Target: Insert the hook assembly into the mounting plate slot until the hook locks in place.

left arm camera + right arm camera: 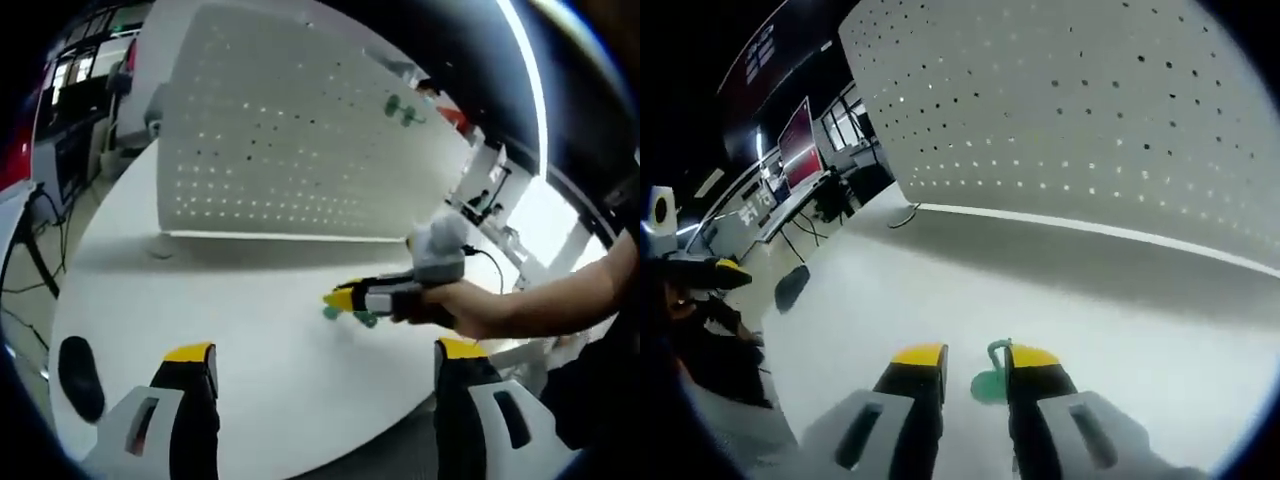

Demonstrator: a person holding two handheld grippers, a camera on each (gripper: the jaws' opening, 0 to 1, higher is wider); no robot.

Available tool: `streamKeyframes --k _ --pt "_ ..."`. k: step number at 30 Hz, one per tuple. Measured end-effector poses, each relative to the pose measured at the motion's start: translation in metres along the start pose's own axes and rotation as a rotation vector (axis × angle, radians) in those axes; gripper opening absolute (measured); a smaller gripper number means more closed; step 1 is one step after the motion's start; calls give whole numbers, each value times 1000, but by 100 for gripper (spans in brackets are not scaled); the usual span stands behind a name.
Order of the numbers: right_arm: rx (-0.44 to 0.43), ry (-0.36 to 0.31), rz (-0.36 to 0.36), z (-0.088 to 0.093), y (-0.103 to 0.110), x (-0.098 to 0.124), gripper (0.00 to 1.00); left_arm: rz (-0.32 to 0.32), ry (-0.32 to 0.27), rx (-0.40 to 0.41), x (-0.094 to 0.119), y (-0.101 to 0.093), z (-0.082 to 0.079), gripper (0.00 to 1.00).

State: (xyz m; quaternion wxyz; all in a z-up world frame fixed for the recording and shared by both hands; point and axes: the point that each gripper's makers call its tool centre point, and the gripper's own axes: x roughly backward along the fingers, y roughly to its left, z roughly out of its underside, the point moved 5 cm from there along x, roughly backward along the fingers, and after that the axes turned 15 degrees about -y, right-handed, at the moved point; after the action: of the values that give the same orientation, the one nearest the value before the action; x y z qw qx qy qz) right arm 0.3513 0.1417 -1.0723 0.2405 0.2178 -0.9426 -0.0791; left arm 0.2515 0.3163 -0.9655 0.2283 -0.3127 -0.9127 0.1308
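Insertion has not begun: right gripper [975, 362], jaws narrowed around green hook [990, 380], sits on table [940, 290], far from pegboard [1090, 110]; left gripper [325, 355] hangs released.

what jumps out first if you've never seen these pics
The big white pegboard standing upright at the far side of the white table, with green hooks already on it. Nearer, the right gripper sits low over a small green hook lying on the table.

no readable text, screen [800, 140] and wall sign [758, 52] marks too blurred
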Motion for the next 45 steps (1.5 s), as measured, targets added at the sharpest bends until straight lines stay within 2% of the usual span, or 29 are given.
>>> streamKeyframes --k 4,7,10,17,24,28,31,33,34,37,40,45 --pt "41 11 -33 -4 5 -14 15 -11 -4 6 4 3 0 90" --pt "40 33 -47 -4 7 -21 11 -17 -1 7 7 4 1 90" --pt "117 52 -65 -7 8 -22 1 -24 -4 14 10 5 2 90" --pt "150 40 -64 -12 6 -15 0 -31 -11 16 12 3 2 90" --pt "96 -120 -46 -50 8 1 0 -15 -31 1 7 -4 -8 90" --pt "50 -219 -71 -77 17 13 0 -6 -47 3 4 -9 -16 90" --pt "35 -276 -93 -93 25 23 0 -15 -95 62 1 -12 -25 90" --pt "17 -287 -104 -99 30 32 0 -19 -115 94 -1 -14 -30 90" --pt "2 -319 -112 -105 35 38 0 -17 -115 100 -2 -14 -31 89" --pt "-10 -361 -148 -116 47 52 0 -18 -108 89 -7 -16 -34 86" --pt "-26 -399 -186 -124 60 67 0 4 -112 112 -12 -20 -39 85" --pt "-12 -490 -267 -141 85 97 0 18 -106 111 -20 -25 -43 82"
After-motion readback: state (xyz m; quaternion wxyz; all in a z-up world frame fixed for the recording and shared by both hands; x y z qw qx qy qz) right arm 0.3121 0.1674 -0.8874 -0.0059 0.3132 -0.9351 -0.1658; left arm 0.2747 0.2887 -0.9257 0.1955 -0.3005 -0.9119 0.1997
